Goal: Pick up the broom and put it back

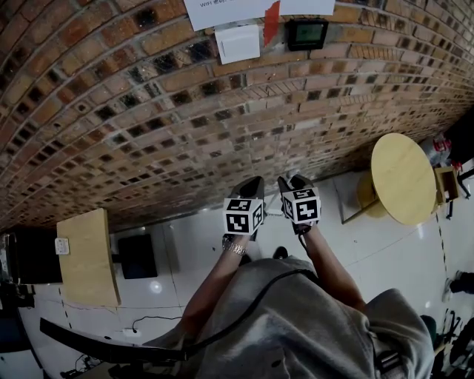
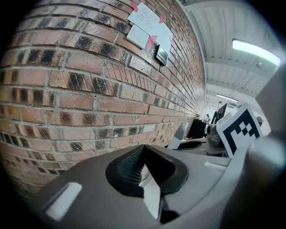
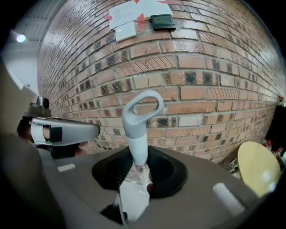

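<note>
Gripping the broom [image 3: 136, 134] just below its looped grey handle top, the right tongs [image 3: 139, 174] are closed around the shaft and hold it upright close to the brick wall [image 3: 201, 89]. The left tongs [image 2: 144, 166] sit just beside them, pressed together with nothing between. Higher on the wall are a white switch plate [image 1: 238, 43], a small dark panel [image 1: 306, 32] and taped papers [image 1: 226, 11]. A round wooden table [image 1: 404, 178] stands off to the right and a wooden cabinet [image 1: 87, 255] to the left

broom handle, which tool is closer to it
Right. The right tool is clamped on the broom handle below its loop; the left tool is shut and empty, beside it.
</note>
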{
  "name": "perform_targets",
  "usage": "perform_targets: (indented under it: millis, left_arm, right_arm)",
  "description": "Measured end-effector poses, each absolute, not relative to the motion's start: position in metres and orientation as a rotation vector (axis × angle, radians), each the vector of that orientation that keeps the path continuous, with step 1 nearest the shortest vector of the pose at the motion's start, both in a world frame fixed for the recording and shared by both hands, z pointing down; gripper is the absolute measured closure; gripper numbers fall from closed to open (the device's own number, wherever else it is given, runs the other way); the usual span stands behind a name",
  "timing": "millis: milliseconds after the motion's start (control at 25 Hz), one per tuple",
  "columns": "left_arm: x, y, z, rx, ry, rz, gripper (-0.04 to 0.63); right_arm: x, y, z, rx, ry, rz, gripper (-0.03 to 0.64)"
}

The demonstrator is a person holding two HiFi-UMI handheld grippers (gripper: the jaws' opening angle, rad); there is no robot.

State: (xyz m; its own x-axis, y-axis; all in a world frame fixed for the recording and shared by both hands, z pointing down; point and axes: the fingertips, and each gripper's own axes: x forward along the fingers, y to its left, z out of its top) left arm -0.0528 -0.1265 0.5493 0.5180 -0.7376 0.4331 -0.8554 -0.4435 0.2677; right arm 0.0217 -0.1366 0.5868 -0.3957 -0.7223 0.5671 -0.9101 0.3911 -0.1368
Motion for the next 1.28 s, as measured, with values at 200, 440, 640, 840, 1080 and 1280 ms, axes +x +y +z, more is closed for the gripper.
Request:
perform_targets:
  millis: [200,440,640,840,1080,1280]
  left_arm:
    - [-0.051,-0.126,0.547,2.317,-1.303,0.336,0.595]
    - [-0.058,-0.117,0.537,2.343,-1.331,0.36,0.595]
    - [-0.075,-0.117,0.546,2.271,-1.379,0.368,0.595]
    - [-0.073,-0.114,0.553,2.248,-1.368,0.379,0.595]
    - [-0.08,-0.119,0.563,2.198,-1.383,0.382,0.595]
    - [-0.086,-0.126,0.573,2.154,-1.392,0.374,0.595]
  right_arm:
    - [0.03,-0.148,0.613,1.402,-2.216,0.665,0.517]
    - [0.044,-0.159,0.671,1.358,-2.145,0.764,0.517]
    - [0.041,-0.179,0.707,1.285,-2.132,0.764,0.517]
    - [0.045,-0.193,0.749,1.224,-2.082,0.778,0.517]
    - [0.05,-0.213,0.792,1.187,-2.024,0.787,0.517]
    - [0.057,-0.236,0.806,1.193,-2.029,0.776,0.515]
